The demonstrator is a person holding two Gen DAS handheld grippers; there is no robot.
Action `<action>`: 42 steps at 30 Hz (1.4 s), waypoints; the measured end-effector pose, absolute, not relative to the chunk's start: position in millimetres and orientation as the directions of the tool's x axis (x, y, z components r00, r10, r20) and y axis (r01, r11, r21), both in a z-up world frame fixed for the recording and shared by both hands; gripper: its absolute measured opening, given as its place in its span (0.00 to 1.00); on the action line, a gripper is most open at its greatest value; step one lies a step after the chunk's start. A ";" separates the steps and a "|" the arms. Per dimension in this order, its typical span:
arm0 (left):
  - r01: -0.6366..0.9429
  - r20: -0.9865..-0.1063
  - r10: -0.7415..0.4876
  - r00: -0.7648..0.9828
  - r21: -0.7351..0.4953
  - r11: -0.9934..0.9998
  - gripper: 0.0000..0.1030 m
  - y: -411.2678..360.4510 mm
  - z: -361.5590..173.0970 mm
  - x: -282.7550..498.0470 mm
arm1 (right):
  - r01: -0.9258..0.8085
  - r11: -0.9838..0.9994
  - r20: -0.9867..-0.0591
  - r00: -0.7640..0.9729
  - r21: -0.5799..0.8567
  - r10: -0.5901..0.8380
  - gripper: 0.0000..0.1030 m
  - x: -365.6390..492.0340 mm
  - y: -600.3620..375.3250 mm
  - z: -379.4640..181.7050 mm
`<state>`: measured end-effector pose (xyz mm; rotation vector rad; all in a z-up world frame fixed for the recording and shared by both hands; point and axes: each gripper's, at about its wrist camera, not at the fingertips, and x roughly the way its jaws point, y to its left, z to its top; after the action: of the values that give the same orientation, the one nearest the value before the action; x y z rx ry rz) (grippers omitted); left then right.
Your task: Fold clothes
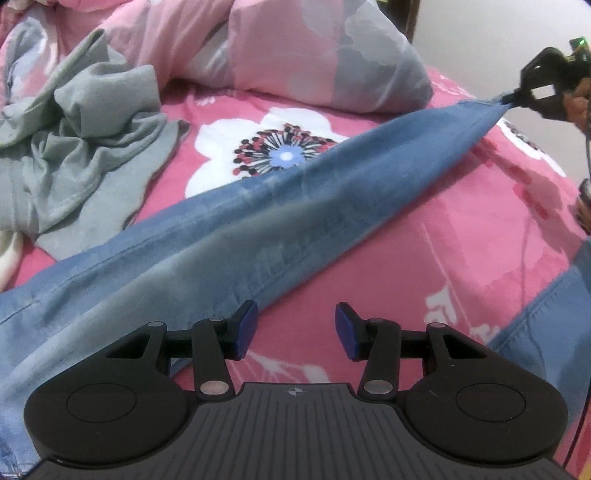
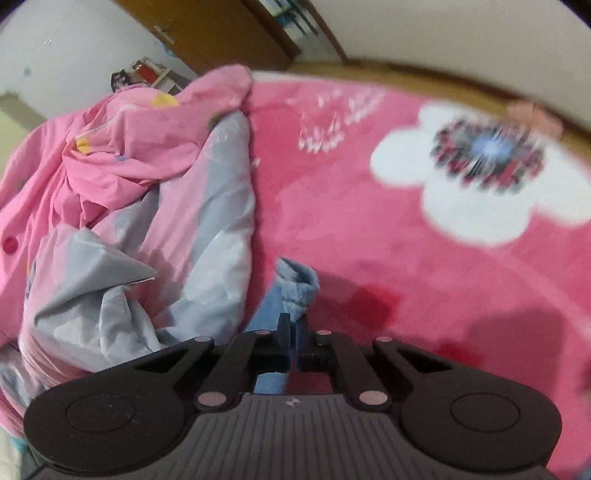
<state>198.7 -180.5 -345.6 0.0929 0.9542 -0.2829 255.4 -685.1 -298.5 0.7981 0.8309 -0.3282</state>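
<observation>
Pink floral bedding (image 1: 424, 236) covers the whole work surface, printed with large white flowers.

Left wrist view: the left gripper (image 1: 295, 332) hangs over the pink cover with its blue-padded jaws standing apart and nothing between them; the left pad sits just beside the edge of the blue garment (image 1: 258, 229), whether touching cannot be told. That garment, denim-like, stretches as a long taut band from the lower left corner up to the right edge. At its far tip the right gripper (image 1: 517, 98) is clamped on the cloth, and part of a person's hand (image 1: 580, 99) shows behind it. A crumpled grey-green garment (image 1: 85, 147) lies at the left, apart from the blue one. A pink-and-grey quilt (image 1: 314, 51) is heaped along the top. A second strip of blue cloth (image 1: 546, 314) shows at the right edge.

Right wrist view: the right gripper (image 2: 293, 328) has its jaws together, pinching a bunched end of the blue garment (image 2: 295, 288), which pokes out just past the fingertips. Only this small tuft is visible here; the garment's length appears in the other view alone. This view alone shows the room: a white wall (image 2: 443, 29), a brown wooden door (image 2: 221, 29), and a wooden bed edge (image 2: 406, 72) beyond the cover. The pink-and-grey quilt (image 2: 147, 221) is piled at the left. The flower print at the upper right is blurred.
</observation>
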 end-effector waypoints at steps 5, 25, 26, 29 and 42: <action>0.293 -0.853 -0.200 0.482 -0.058 0.954 0.45 -179.0 -359.6 201.4 | 0.674 0.651 -0.886 0.465 0.350 -0.006 0.01 249.0 -697.9 -348.2; 0.391 -0.829 -0.077 0.554 0.177 0.903 0.45 -184.3 -372.7 192.5 | 0.680 0.453 -0.815 0.516 0.577 0.264 0.30 214.0 -663.5 -364.0; 0.403 -0.826 -0.072 0.559 0.194 0.894 0.45 -187.2 -376.0 194.4 | 0.679 0.453 -0.816 0.501 0.578 0.289 0.30 217.7 -656.0 -370.0; 0.415 -0.818 -0.074 0.571 0.209 0.885 0.44 -192.7 -384.1 202.8 | 0.696 0.446 -0.827 0.477 0.563 0.298 0.30 229.9 -644.1 -388.0; 0.423 -0.803 -0.275 0.529 -0.031 0.906 0.00 -171.1 -351.5 213.7 | 0.499 0.637 -0.749 0.633 0.588 0.195 0.07 255.5 -626.0 -335.2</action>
<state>213.7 -171.1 -351.5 0.1756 0.9241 -0.4193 255.5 -626.0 -335.2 0.8904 0.8952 -0.2032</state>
